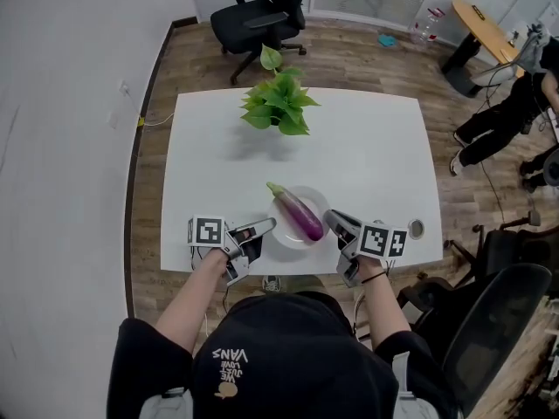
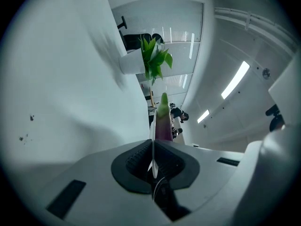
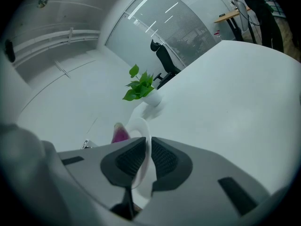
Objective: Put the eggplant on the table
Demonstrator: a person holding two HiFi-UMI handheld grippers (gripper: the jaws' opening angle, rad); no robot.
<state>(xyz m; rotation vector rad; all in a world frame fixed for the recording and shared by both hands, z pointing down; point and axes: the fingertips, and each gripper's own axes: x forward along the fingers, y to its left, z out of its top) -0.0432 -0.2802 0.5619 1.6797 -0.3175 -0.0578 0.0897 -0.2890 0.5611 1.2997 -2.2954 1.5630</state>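
Observation:
A purple eggplant [image 1: 298, 214] with a green stem lies on a white plate [image 1: 283, 237] near the front edge of the white table [image 1: 367, 155]. My left gripper [image 1: 265, 226] is shut on the plate's left rim and my right gripper [image 1: 333, 222] is shut on its right rim. In the left gripper view the thin plate [image 2: 152, 147] edge runs between the pads of the left gripper [image 2: 153, 163], with the eggplant [image 2: 163, 122] beyond. In the right gripper view the right gripper [image 3: 144, 163] clamps the plate [image 3: 143, 138]; the eggplant [image 3: 120, 133] peeks over its rim.
A potted green plant [image 1: 278, 103] stands at the table's far middle. A small round object [image 1: 417, 229] sits near the table's front right corner. Office chairs [image 1: 262, 11] stand behind and at the right, where a person [image 1: 515, 103] sits by another desk.

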